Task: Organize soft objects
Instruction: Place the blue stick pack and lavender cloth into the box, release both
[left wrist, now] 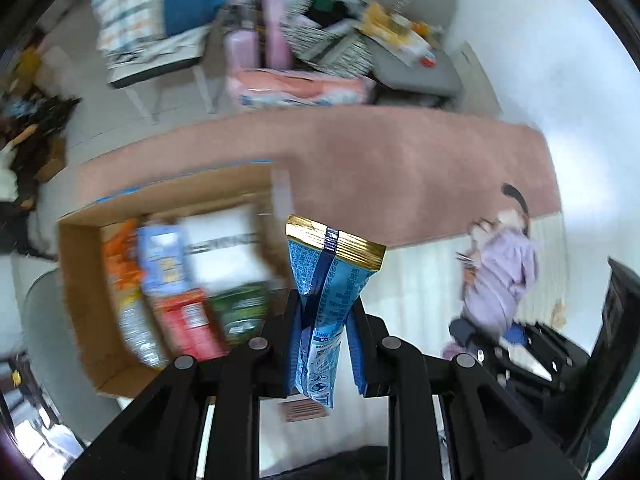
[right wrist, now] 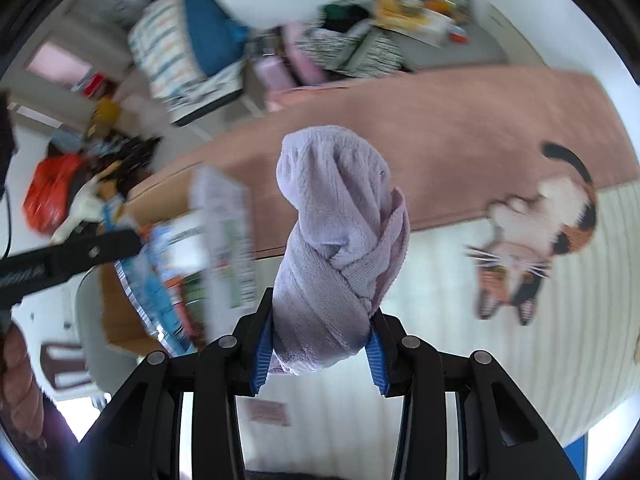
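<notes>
Carry step, likely. Left gripper pinched blue snack packet; right gripper pinched knotted lilac towel. Cardboard box at 9 o'clock. Next: lower packet into box, then release.

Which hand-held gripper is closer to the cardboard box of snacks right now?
Left, probably. The left hand-held gripper, holding a blue snack packet, is right beside the cardboard box. The right hand-held gripper, holding a purple towel, sits farther off.
</notes>
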Available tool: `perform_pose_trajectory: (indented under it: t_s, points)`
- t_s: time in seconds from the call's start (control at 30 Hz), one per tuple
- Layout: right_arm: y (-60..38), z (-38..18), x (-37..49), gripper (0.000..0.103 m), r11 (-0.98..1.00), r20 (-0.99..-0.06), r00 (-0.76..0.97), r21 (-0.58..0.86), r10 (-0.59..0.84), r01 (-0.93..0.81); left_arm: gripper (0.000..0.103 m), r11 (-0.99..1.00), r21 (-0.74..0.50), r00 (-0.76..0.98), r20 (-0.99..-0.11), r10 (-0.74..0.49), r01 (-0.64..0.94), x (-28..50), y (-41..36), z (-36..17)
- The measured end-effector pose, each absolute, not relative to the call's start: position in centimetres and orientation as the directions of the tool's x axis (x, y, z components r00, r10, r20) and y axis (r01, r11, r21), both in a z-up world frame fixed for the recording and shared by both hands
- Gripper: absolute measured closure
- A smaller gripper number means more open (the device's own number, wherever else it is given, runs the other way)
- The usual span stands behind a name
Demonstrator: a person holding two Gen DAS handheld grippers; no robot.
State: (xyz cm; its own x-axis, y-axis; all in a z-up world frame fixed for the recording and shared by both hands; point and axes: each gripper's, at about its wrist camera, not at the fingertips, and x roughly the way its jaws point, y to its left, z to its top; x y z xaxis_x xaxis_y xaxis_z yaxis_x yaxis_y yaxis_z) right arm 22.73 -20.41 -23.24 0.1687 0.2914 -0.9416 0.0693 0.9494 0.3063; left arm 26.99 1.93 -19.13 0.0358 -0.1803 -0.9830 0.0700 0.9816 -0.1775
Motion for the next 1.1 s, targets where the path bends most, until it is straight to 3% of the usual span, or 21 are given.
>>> perform_pose_trajectory:
  t_s: [0.23,0.43,0.67,0.97,1.03,1.1]
  points:
    - [-8.5,-22.0,21.5,0.061,0.951,-0.941,0.140,0.302,0.309,-0.067,0.085,0.995,-0.093,0.049,-0.995,-0.091,-0.035,25.7,13.4,-19.3]
    - [-1.9,-24.6,21.5,0.061,0.966,-0.965,0.091,0.237,0.246,-0.100,0.085,0.995,-0.013,-0.030,-0.999,-0.016,-0.097,25.5,21.3,-23.4]
    - [1.5,-27.7,21.8,0.061,0.983,-0.987,0.037,0.149,0.154,-0.106,0.085,0.992,0.075,-0.159,-0.985,0.059,-0.097,26.1,25.0,-30.6]
    - [2.2,-32.5,22.9,0.059,0.995,-0.996,-0.035,0.085,0.083,-0.061,0.083,0.993,0.052,-0.241,-0.970,0.025,-0.106,26.1,26.0,-35.7]
    - [2.4,-33.0,22.7,0.049,0.996,-0.997,-0.037,0.065,0.063,-0.066,0.082,0.994,0.043,-0.243,-0.970,0.018,-0.100,26.0,25.8,-36.0]
    - [2.7,-33.1,22.5,0.033,0.996,-0.998,-0.032,0.049,0.046,-0.072,0.073,0.994,0.040,-0.233,-0.972,0.015,-0.104,25.8,25.8,-36.0]
